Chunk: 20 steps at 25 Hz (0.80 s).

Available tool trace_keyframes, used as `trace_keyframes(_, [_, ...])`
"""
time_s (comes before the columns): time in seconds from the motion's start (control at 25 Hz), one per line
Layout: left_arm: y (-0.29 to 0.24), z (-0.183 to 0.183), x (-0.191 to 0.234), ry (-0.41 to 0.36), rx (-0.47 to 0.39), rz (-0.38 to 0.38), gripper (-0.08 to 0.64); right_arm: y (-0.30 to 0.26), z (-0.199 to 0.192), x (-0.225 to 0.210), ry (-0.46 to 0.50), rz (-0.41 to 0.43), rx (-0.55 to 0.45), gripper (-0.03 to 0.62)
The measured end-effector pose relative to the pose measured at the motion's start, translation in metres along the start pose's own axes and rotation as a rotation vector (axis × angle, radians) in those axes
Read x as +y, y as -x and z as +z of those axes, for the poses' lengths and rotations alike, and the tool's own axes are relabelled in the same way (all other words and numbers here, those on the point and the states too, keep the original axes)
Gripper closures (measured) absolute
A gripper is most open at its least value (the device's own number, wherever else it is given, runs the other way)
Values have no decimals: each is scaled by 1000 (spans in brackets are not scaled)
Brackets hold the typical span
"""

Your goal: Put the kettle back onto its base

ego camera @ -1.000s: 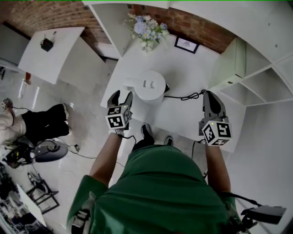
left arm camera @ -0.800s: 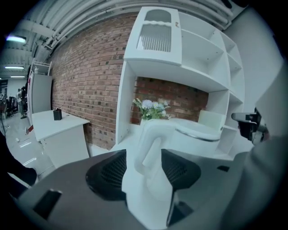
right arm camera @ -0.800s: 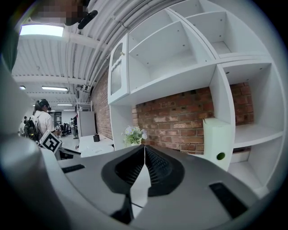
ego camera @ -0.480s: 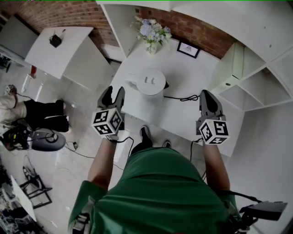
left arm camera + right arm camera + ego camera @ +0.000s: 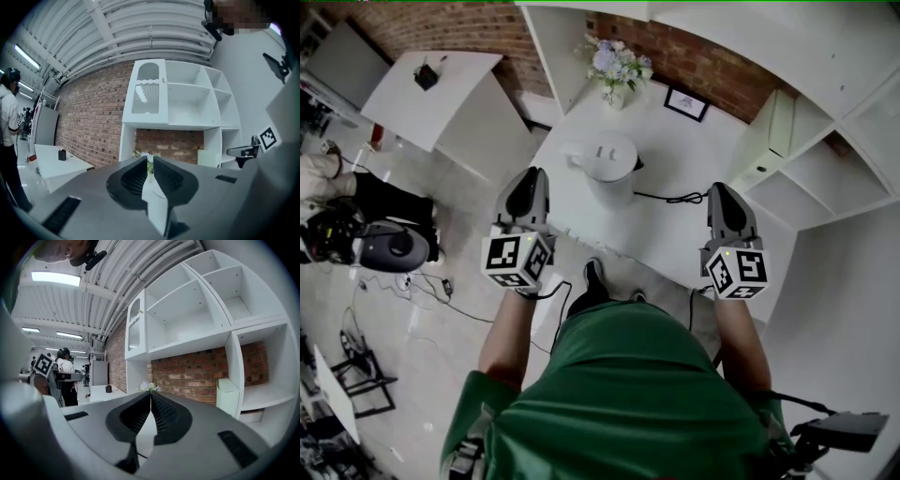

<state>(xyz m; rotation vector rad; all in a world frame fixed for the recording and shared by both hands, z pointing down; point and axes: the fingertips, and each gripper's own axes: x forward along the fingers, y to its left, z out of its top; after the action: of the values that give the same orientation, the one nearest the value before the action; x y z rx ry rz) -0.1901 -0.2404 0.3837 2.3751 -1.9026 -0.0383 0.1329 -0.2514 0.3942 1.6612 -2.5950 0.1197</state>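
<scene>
Toward the front-left corner of the white table point(image 5: 694, 150) stands the white electric kettle point(image 5: 609, 161), upright, with its black cord point(image 5: 680, 198) trailing from its foot toward the right edge. We judge the task done or all but done. Nothing holds the kettle and it looks settled, though the base itself is hidden under its body from above, so we cannot confirm the seating.

Both our grippers hang near the front edge, apart from the kettle. The left gripper point(image 5: 532, 177) is by the front-left corner, and its jaws have just been closing with nothing between them. They stand almost together. The right gripper point(image 5: 719, 191) is further along toward the right, clenched tip to tip and empty.

Only the head view shows the kettle, the cord and the framed picture point(image 5: 686, 103) at the back edge. The two gripper views point level and pass over the tabletop to the brick wall point(image 5: 89, 126) and the white shelf unit point(image 5: 211, 310) — of the table's things they catch only the vase of flowers point(image 5: 614, 64), just past the jaw tips. The right gripper view also takes in a person standing far off to the left.
</scene>
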Motion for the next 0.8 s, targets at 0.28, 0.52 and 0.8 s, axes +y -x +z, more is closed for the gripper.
trace_keyframes(0.28, [23,7,-26,15,-24,-1,505,31,19,-1,19,29,-62,568])
trace_keyframes(0.52, [39,-6,-43,31,3,28,505,51,20,-9,28,46,-68,568])
trace_keyframes(0.8, [56,-9,-52,20,-1,62,505,54,16,-11,26,83,-67,568])
